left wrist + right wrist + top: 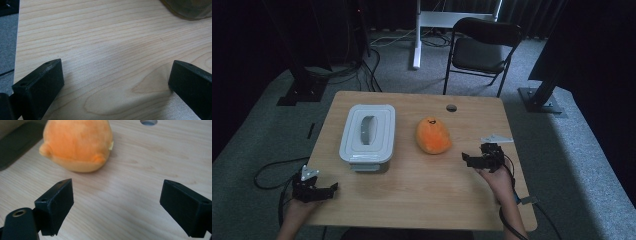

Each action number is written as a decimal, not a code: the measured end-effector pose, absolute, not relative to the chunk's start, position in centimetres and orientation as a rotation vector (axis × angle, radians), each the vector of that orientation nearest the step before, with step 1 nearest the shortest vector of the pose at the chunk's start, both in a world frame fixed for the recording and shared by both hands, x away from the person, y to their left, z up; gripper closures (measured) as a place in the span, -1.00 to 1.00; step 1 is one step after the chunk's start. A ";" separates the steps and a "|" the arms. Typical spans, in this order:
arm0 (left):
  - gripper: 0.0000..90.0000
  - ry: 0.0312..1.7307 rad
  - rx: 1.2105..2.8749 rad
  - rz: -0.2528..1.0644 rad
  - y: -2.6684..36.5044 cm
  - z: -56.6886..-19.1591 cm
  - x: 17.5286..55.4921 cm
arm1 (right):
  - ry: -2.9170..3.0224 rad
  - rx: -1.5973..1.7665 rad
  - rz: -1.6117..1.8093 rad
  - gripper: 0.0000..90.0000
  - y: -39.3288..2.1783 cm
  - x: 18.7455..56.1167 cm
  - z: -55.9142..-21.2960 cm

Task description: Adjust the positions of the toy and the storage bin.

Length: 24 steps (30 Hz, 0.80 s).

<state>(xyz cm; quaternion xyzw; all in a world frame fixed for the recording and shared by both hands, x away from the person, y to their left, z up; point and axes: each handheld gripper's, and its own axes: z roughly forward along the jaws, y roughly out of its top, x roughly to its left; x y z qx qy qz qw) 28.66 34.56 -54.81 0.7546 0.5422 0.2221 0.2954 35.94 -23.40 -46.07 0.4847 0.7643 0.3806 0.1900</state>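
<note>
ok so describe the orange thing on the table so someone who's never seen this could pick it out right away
On the wooden table, look to the right of the white lidded container, near the table's middle. There lies an orange plush toy, rounded and soft, with a small dark mark at its far end. It is the table's one brightly coloured, fuzzy thing, a little ahead of the right gripper, whose fingers stand wide apart.

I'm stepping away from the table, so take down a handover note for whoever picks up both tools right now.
Left tool: open, empty, low over the wooden table at its near left edge.
Right tool: open, empty, aimed at the orange plush toy, not touching it.
The toy lies at mid-table, right of the grey lidded plastic box.
Done: nothing gripped; lid on.
Left: probably grasp the toy.
</note>
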 end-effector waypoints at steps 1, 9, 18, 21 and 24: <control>-0.99 1.443 2.008 0.591 34.6 -54.8 28.7 | 2.147 1.360 1.072 -0.75 -23.2 36.1 -45.9; -0.99 1.443 2.008 0.591 34.6 -54.8 28.7 | 2.158 1.341 1.097 -0.75 -21.6 37.3 -45.2; -0.99 1.443 2.007 0.591 34.6 -54.8 28.7 | 2.175 1.315 1.126 -0.75 -19.7 39.0 -44.3; -0.99 1.443 2.008 0.591 34.6 -54.8 28.7 | 2.182 1.319 1.138 -0.75 -19.1 39.7 -44.3; -0.99 1.442 2.008 0.591 34.6 -54.8 28.7 | 2.188 1.323 1.145 -0.75 -18.5 40.4 -44.4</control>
